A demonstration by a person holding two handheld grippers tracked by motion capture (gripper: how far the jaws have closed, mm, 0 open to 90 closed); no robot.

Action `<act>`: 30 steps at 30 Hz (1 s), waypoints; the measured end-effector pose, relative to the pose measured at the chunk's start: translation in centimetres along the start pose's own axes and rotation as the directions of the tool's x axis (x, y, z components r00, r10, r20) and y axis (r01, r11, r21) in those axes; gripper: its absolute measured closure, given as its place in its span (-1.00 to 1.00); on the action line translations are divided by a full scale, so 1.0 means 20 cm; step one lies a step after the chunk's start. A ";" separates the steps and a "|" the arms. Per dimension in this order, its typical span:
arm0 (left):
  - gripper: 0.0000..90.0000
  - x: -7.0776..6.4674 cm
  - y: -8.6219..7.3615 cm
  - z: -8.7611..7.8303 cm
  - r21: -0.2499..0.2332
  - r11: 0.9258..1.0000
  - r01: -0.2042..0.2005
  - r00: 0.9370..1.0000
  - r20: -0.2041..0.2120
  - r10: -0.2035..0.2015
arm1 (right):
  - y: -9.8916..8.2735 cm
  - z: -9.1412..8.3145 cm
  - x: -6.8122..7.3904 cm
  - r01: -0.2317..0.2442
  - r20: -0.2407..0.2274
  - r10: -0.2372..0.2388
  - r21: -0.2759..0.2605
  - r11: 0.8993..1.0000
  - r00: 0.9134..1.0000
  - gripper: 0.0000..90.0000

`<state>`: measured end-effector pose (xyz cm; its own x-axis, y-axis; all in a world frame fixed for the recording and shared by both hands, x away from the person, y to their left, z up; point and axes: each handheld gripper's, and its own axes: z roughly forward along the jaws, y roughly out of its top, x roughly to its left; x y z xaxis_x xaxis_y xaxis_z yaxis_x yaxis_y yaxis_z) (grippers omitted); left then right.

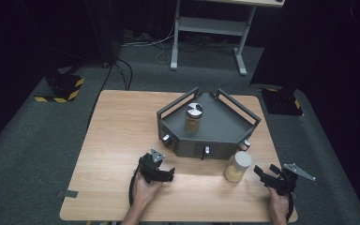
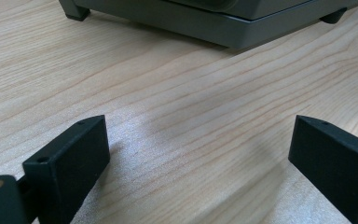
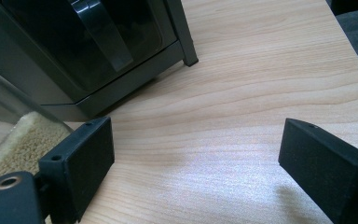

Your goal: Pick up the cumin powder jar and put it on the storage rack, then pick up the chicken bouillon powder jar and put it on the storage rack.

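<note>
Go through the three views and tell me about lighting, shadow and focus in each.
High view: the wooden table is brightly lit and the surrounding floor falls off into near black. Left gripper view: grain is sharp, soft shadows lie beside the open left gripper. Right gripper view: the jar at the left edge is blurred; a pale sheen lies between the right gripper jaws.

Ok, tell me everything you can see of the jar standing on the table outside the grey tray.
The jar is clear, with a pale lid, about half filled with tan grainy stuff. It stands upright on the wooden table, just in front of the grey tray's right front corner. The open right gripper rests beside it, not touching.
</note>
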<state>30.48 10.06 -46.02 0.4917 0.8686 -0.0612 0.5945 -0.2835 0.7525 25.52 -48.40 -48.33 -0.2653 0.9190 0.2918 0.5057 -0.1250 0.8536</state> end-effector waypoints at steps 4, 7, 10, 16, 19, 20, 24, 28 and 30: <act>-0.89 0.00 0.00 0.00 0.003 1.000 -0.005 1.000 -0.004 0.005 | 0.00 0.00 0.00 0.002 0.000 -0.002 0.001 1.000 1.000 -0.79; -0.89 -0.01 0.00 0.00 0.006 1.000 -0.009 1.000 -0.007 0.009 | 0.00 0.00 0.00 0.002 -0.002 -0.002 0.002 1.000 1.000 -0.79; -0.89 -0.01 0.01 0.00 0.006 1.000 -0.010 1.000 -0.009 0.010 | 0.00 0.00 0.00 0.001 -0.005 -0.001 0.001 1.000 1.000 -0.79; -0.89 -0.01 0.01 0.00 0.006 1.000 -0.008 1.000 -0.010 0.008 | 0.00 0.00 0.00 0.017 -0.011 -0.016 0.004 1.000 1.000 -0.80; -0.89 -0.02 0.01 0.00 0.006 1.000 -0.009 1.000 -0.011 0.009 | 0.02 0.01 0.00 0.024 -0.015 -0.024 0.020 1.000 1.000 -0.81; -0.89 -0.01 0.01 0.00 0.006 1.000 -0.007 1.000 -0.009 0.007 | 0.02 0.01 0.00 0.027 -0.016 -0.026 0.028 0.999 1.000 -0.82; -0.89 -0.01 0.00 0.00 0.002 1.000 -0.004 1.000 -0.007 0.004 | 0.04 0.01 0.02 0.058 -0.004 -0.058 0.046 0.997 0.998 -0.83; -0.88 -0.01 0.00 0.00 0.003 1.000 -0.005 1.000 -0.008 0.005 | 0.06 0.01 0.04 0.083 -0.003 -0.083 0.054 0.995 0.997 -0.84; -0.88 -0.01 0.00 0.00 0.004 1.000 -0.006 1.000 -0.009 0.006 | 0.08 -0.01 0.06 0.125 -0.016 -0.124 0.070 0.990 0.992 -0.84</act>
<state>30.47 9.83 -45.97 0.4894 0.8705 -0.0513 0.5943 -0.2900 0.7501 25.74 -47.55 -46.55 -0.3389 0.9213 0.1905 0.5245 0.0170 0.8512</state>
